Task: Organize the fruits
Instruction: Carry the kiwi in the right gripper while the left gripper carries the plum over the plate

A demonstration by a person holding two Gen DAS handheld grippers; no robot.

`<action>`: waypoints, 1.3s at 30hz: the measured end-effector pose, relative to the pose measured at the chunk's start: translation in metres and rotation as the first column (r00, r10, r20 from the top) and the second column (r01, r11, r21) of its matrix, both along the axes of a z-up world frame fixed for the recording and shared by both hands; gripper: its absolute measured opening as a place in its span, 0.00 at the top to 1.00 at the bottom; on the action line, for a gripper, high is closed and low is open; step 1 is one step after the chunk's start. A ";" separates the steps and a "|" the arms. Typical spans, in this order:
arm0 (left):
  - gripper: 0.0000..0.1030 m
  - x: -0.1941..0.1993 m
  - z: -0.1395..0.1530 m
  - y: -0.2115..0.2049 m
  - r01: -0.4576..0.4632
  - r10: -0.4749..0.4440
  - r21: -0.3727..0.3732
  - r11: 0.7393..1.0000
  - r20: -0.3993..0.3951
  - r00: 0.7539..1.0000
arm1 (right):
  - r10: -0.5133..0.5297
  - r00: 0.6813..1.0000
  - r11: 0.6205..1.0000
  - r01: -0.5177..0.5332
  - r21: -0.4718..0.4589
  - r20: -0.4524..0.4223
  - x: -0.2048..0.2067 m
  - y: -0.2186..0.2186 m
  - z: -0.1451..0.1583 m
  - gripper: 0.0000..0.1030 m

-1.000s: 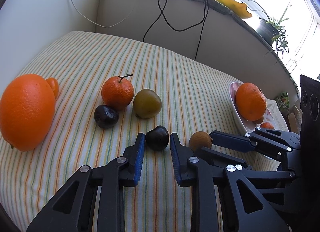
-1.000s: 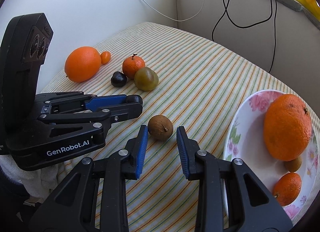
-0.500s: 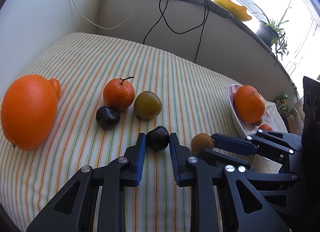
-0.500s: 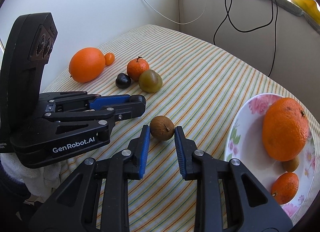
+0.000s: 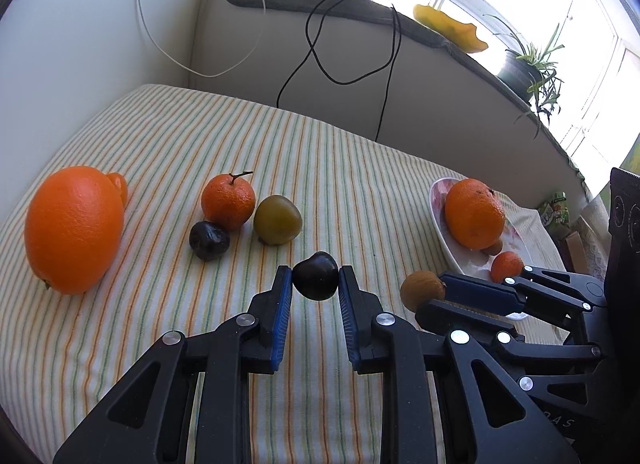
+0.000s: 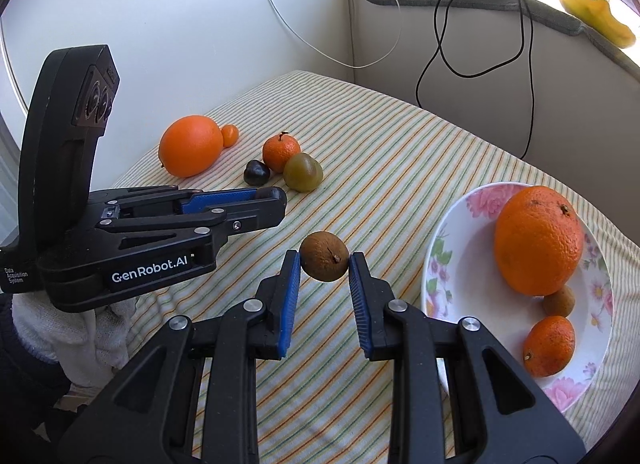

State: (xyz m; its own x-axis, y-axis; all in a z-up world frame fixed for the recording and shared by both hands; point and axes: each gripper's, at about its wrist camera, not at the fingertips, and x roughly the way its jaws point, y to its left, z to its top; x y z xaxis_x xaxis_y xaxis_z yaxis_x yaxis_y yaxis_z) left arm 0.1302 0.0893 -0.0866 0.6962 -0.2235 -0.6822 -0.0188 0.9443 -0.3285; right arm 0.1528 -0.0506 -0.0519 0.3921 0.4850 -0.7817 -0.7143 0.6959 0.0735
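Observation:
My left gripper [image 5: 315, 278] is shut on a dark plum [image 5: 316, 276], held just above the striped cloth. My right gripper [image 6: 324, 258] is shut on a small brown fruit [image 6: 324, 256], which also shows as the brown fruit [image 5: 422, 290] in the left wrist view. A flowered plate [image 6: 452, 248] at the right holds a big orange [image 6: 538, 240], a small tangerine [image 6: 548, 346] and a little brown fruit [image 6: 559, 301]. On the cloth lie a large orange [image 5: 74, 223], a tangerine with a stem [image 5: 228, 201], a green-brown fruit [image 5: 277, 219] and a second dark plum [image 5: 209, 240].
A tiny orange fruit [image 5: 119, 187] hides behind the large orange. Black and white cables [image 5: 320, 51] hang down the wall behind the table. A potted plant [image 5: 528, 67] and a yellow object [image 5: 448, 25] sit on the window ledge. A gloved hand [image 6: 80, 324] holds the left gripper.
Both grippers closed on their fruits, the left on the dark plum and the right on the brown fruit, and lifted them slightly off the cloth.

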 end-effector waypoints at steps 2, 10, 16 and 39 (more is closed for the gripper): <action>0.79 -0.001 0.003 -0.004 0.007 -0.007 -0.001 1.000 0.008 1.000 | -0.012 1.000 1.000 0.012 0.014 0.000 -0.003 -0.008 0.004 0.75; 0.79 -0.004 0.014 -0.029 0.054 -0.054 -0.007 0.998 0.035 0.998 | -0.085 0.996 0.995 0.085 0.055 0.003 -0.006 -0.048 0.016 0.75; 0.79 -0.001 0.018 -0.051 0.102 -0.101 -0.010 0.995 0.043 0.994 | -0.141 0.990 0.988 0.140 0.070 0.014 -0.006 -0.076 0.023 0.75; 0.79 0.014 0.019 -0.116 0.224 -0.224 -0.014 0.974 0.040 0.974 | -0.217 0.976 0.976 0.216 0.039 0.031 -0.003 -0.119 0.021 0.75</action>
State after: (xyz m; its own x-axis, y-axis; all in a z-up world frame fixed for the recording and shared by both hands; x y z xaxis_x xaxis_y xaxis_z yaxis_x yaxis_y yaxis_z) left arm 0.1440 -0.0266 -0.0677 0.6524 -0.3886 -0.6507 0.2053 0.9171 -0.3418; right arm 0.1501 -0.1698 -0.0306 0.5180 0.4124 -0.7494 -0.5493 0.8319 0.0782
